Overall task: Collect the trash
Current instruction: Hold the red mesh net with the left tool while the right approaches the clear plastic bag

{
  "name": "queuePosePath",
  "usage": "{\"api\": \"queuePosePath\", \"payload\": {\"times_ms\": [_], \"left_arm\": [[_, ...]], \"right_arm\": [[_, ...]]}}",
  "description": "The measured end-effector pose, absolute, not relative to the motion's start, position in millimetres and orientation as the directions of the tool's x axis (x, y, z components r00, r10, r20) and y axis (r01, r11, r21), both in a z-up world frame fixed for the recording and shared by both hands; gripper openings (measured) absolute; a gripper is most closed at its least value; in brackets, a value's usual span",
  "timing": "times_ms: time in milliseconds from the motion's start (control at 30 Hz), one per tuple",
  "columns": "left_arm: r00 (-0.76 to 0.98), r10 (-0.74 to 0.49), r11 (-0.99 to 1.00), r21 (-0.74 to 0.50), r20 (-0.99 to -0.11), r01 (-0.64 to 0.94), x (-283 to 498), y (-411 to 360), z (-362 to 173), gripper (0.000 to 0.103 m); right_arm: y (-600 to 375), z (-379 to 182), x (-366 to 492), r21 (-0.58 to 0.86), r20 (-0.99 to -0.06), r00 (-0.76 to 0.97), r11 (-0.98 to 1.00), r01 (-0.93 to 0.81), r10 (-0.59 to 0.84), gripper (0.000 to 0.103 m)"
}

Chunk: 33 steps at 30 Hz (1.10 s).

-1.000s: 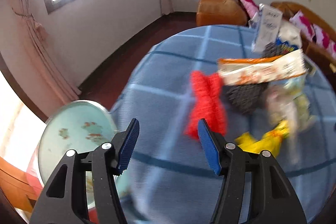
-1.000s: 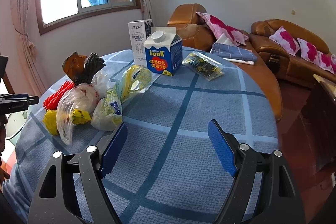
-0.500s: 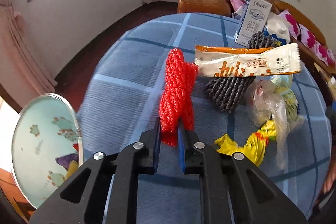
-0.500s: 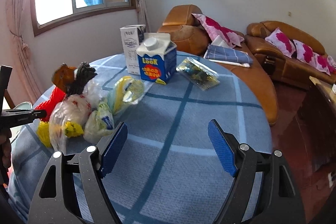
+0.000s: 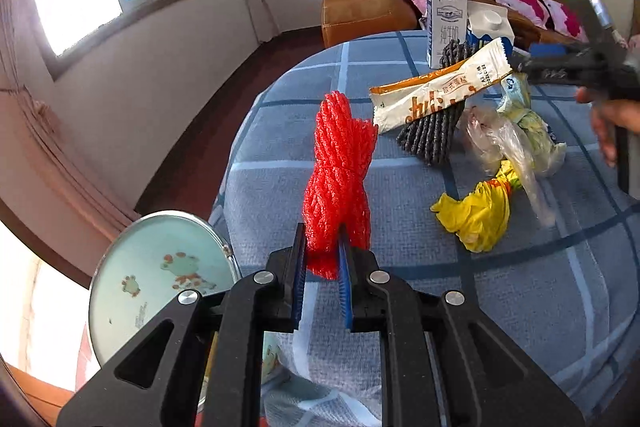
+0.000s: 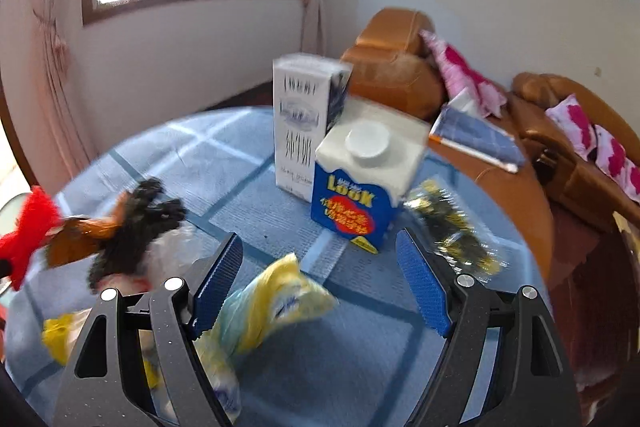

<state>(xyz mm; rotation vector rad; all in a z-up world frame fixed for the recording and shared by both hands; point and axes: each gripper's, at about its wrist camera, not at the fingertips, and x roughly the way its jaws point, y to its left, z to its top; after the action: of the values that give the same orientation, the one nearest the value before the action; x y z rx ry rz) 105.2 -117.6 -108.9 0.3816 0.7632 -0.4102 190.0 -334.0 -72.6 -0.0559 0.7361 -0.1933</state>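
Our left gripper (image 5: 323,257) has just closed its jaws on the lower end of a red foam net (image 5: 340,175), which stands up between the blue pads; the pinched end is partly hidden behind them. Beyond the jaws and to their right, a long white and orange wrapper (image 5: 436,91) leans on a dark grey foam net (image 5: 434,131), and a clear plastic bag (image 5: 496,143) and a crumpled yellow bag (image 5: 478,215) lie further right. A tall white carton (image 5: 446,23) stands at the far side, half covering a second carton behind it. Left of the jaws the blue checked desk (image 5: 280,131) ends at a rounded edge, with open floor beyond and a round glass-topped stool (image 5: 152,279) close below. At the right rim, a hand (image 5: 612,123) and a dark tool show only as a blur.

Our right gripper (image 6: 318,281) has its jaws spread wide and pinches nothing. A yellow and white bag (image 6: 272,303) lies between and below them, blurred; we cannot tell whether the left pad touches it. Just ahead stands a blue and white LOOK carton (image 6: 356,195), the white carton behind it. A clear packet (image 6: 452,231) lies beside the right pad, near the desk edge. The picture is smeared by motion, so the pile to the left is hard to read.
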Motion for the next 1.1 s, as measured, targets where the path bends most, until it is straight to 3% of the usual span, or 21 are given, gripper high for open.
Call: {"api": "queuePosePath", "payload": {"times_ms": [333, 433, 533, 767, 1100], "left_arm": [[0.640, -0.226, 0.848, 0.175, -0.735, 0.500, 107, -99, -110, 0.014], [0.647, -0.220, 0.856, 0.174, -0.730, 0.487, 104, -89, -106, 0.014], [0.656, -0.214, 0.862, 0.176, -0.724, 0.475, 101, -82, -102, 0.014], [0.664, -0.216, 0.866, 0.174, -0.716, 0.469, 90, -72, -100, 0.014], [0.641, -0.240, 0.868, 0.134, -0.729, 0.478, 85, -62, -112, 0.014]], "right_arm": [[-366, -81, 119, -0.109, -0.750, 0.620, 0.968, 0.225, -0.228, 0.078], [-368, -78, 96, -0.122, -0.728, 0.632, 0.958, 0.259, -0.264, 0.078], [-378, -63, 75, -0.097, -0.650, 0.689, 0.934, 0.343, -0.320, 0.078], [-350, -51, 45, -0.017, -0.635, 0.725, 0.944, 0.330, -0.265, 0.078], [-308, -105, 11, -0.031, -0.740, 0.632, 0.950, 0.309, -0.230, 0.085]]}}
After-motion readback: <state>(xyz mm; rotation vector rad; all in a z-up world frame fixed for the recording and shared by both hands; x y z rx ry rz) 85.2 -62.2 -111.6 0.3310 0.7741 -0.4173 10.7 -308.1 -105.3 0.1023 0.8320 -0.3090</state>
